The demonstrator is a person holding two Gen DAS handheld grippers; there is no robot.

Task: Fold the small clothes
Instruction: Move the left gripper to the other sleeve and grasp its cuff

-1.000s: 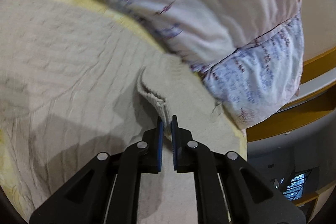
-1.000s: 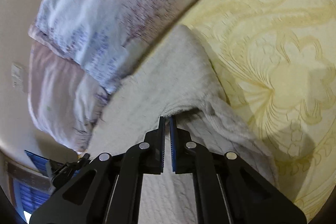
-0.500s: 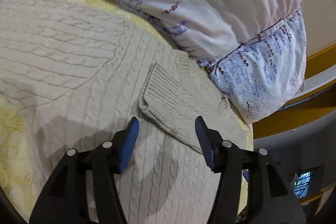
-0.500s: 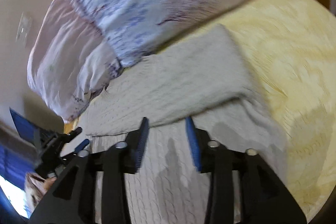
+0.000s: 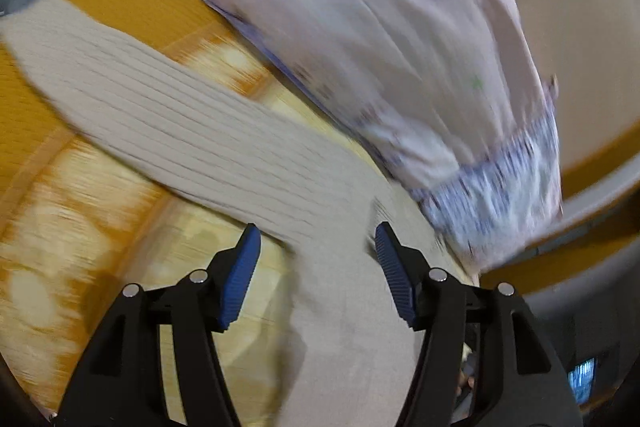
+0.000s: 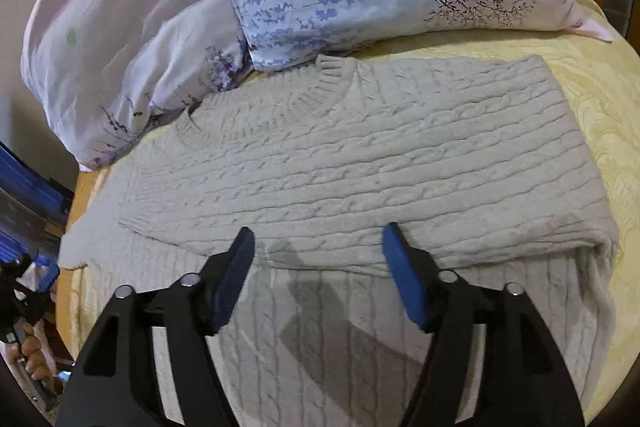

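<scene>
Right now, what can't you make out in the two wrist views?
- Left wrist: motion blur smears the sweater, pillows and bedspread; knit and print are unreadable.
- Right wrist: the sweater's near hem is behind the right gripper, whose jaws are opening with nothing between them.
- Right wrist: the left gripper sits at the edge, too cut off to read; only fingers of the hand show.

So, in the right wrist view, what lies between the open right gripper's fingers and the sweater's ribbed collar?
Only sweater: its folded-over cable-knit panel runs from the right gripper up to the ribbed collar. Nothing else lies there, as the right wrist view shows.
</scene>
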